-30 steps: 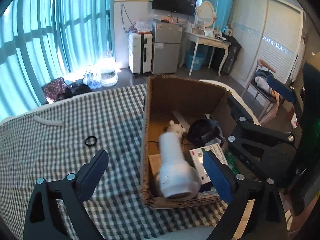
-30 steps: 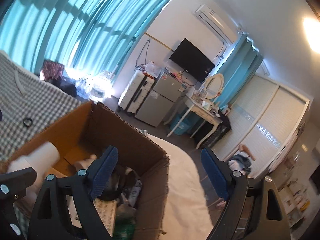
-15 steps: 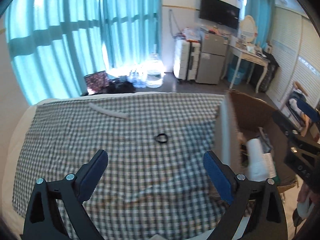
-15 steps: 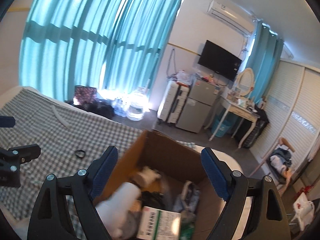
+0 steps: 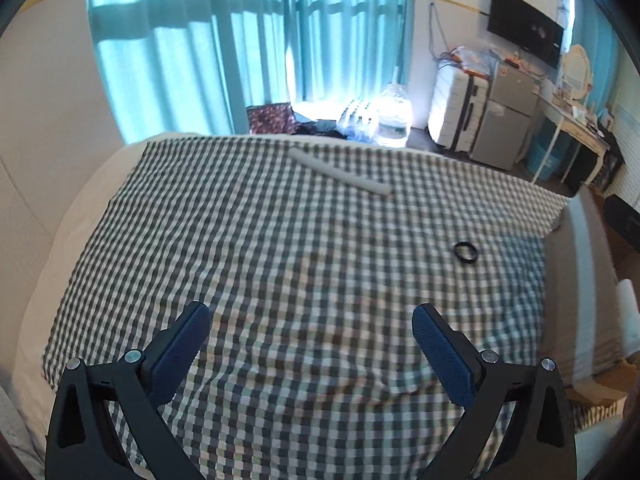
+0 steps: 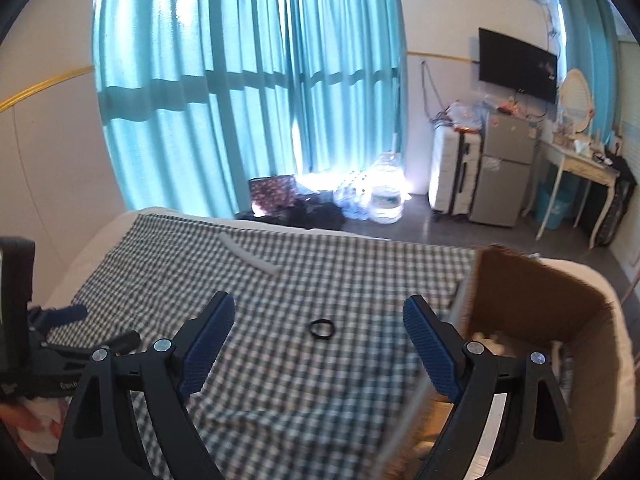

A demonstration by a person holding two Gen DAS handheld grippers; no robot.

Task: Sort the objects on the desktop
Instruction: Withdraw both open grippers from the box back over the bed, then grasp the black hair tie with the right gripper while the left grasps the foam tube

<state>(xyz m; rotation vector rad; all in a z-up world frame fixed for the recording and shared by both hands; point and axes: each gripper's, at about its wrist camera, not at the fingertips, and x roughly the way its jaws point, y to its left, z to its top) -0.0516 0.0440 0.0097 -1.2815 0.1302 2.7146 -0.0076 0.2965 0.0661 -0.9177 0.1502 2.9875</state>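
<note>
Presently, left tool (image 5: 310, 344): black two-finger frame with blue ribbed pads, fingers spread wide, nothing between them, hanging above the green-and-white checked cloth (image 5: 256, 248) that covers the bed. Right tool (image 6: 318, 332): same make, likewise spread wide and empty, above the same cloth (image 6: 280, 380); the left tool (image 6: 60, 344) shows at the left edge of its view. Small black ring (image 5: 465, 252): lies flat on the cloth, ahead and to the right of the left tool, and in the right wrist view the ring (image 6: 322, 328) sits between the two pads, beyond their tips. Long pale grey-white stick (image 5: 340, 172): lies slantwise on the far part of the cloth, well apart from the ring. Open brown cardboard box (image 6: 532, 300): stands at the right edge of the cloth, pale blurred contents inside, not identifiable. Beyond the bed: turquoise curtains (image 6: 248, 80), white suitcase (image 6: 454, 172), grey small fridge (image 6: 506, 168).
</note>
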